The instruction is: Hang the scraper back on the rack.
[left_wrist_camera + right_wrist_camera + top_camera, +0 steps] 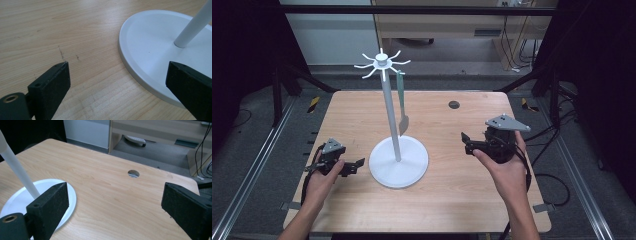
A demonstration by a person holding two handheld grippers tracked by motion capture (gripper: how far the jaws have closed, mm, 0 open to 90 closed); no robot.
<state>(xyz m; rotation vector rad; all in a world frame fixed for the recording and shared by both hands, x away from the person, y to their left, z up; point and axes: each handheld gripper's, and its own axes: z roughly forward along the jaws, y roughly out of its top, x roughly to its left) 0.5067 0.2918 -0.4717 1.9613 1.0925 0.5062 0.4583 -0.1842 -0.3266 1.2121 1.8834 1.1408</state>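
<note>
Wooden table (452, 190), white hook stand (391, 117) centred, one utensil (402, 102) hanging.
Left gripper (353, 166) and right gripper (465, 142) both wide open, empty; nothing left on tabletop.

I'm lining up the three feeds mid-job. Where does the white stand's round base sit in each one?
High view: the round base sits at the table's centre, between both grippers.
Left gripper view: it fills the right side, partly behind the right jaw.
Right gripper view: it lies at lower left, behind the left jaw.
Shared landmark: the white pole rising from the base.
</note>
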